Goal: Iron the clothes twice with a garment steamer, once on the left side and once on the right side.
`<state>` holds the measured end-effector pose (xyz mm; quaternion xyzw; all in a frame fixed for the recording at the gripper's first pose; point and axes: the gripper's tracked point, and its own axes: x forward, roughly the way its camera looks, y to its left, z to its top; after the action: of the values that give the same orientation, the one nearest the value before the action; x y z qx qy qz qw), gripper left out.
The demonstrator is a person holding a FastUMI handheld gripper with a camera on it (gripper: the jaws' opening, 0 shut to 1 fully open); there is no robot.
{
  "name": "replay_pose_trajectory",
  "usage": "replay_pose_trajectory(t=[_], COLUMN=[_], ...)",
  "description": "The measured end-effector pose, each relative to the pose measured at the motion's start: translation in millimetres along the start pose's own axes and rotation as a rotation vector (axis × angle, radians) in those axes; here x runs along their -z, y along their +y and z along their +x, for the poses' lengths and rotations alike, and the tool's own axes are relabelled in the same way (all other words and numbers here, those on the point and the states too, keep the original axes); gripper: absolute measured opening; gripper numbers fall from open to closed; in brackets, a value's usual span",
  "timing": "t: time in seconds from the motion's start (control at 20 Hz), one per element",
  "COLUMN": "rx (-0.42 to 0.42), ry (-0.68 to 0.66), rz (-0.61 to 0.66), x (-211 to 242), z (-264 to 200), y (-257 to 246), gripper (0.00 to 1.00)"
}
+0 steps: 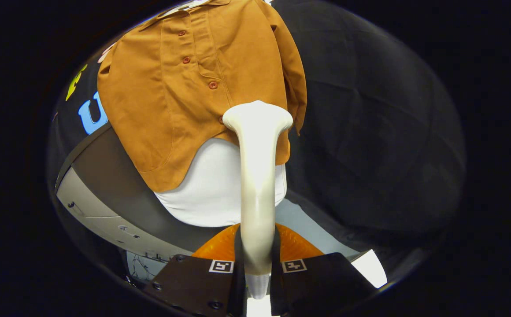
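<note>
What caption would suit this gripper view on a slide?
Tongs shut on a cream garment steamer, its head against an orange shirt's lower hem.

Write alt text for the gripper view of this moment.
The gripper is shut on the cream garment steamer, jaws clamping its handle, with the steamer head against the lower front of a brown button-up shirt. The shirt hangs over a white undershirt, against the booth's black cloth wall.
</note>
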<state>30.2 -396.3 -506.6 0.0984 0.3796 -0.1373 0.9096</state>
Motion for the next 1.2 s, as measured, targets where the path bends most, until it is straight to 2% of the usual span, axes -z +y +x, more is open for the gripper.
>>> replay_pose_trajectory(t=[0.35, 0.9, 1.2], rx=[-0.018, -0.083, -0.115], ry=[-0.042, -0.349, -0.44], rz=[-0.04, -0.078, -0.077], x=[-7.9, -153.3, -208.6], z=[-44.1, -134.9, -183.1], y=[24.0, 110.9, 170.9], gripper=[0.25, 0.25, 0.24])
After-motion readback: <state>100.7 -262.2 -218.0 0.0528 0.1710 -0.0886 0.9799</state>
